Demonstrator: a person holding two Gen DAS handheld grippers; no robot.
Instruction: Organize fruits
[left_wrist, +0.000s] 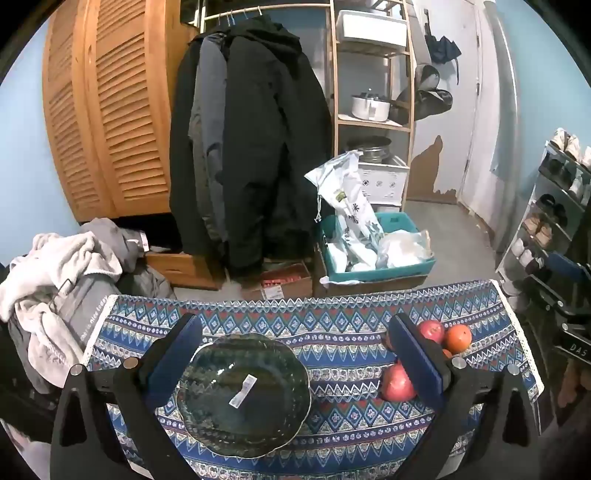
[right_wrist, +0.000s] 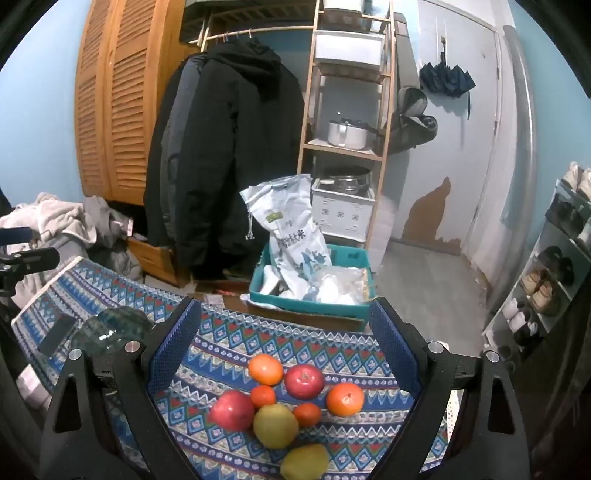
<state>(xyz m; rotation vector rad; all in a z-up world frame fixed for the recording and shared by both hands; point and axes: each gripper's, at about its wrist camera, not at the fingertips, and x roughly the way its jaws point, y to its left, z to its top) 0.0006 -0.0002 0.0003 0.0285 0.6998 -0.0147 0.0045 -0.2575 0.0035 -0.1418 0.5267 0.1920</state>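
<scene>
A dark green glass bowl (left_wrist: 243, 395) with a white sticker sits empty on the patterned tablecloth (left_wrist: 332, 343), between the fingers of my open left gripper (left_wrist: 295, 354). To its right lie red apples (left_wrist: 397, 384) and an orange (left_wrist: 458, 338). In the right wrist view my open right gripper (right_wrist: 284, 343) hovers over a fruit pile: two red apples (right_wrist: 304, 380), oranges (right_wrist: 345, 398), small tangerines (right_wrist: 263, 396), and two yellow pears (right_wrist: 275, 424). The bowl (right_wrist: 110, 326) shows at the left there.
The table's far edge drops to the floor, where a teal crate (right_wrist: 354, 258) with bags stands. A pile of clothes (left_wrist: 62, 273) lies left, a shoe rack (left_wrist: 554, 206) right. Coats hang behind.
</scene>
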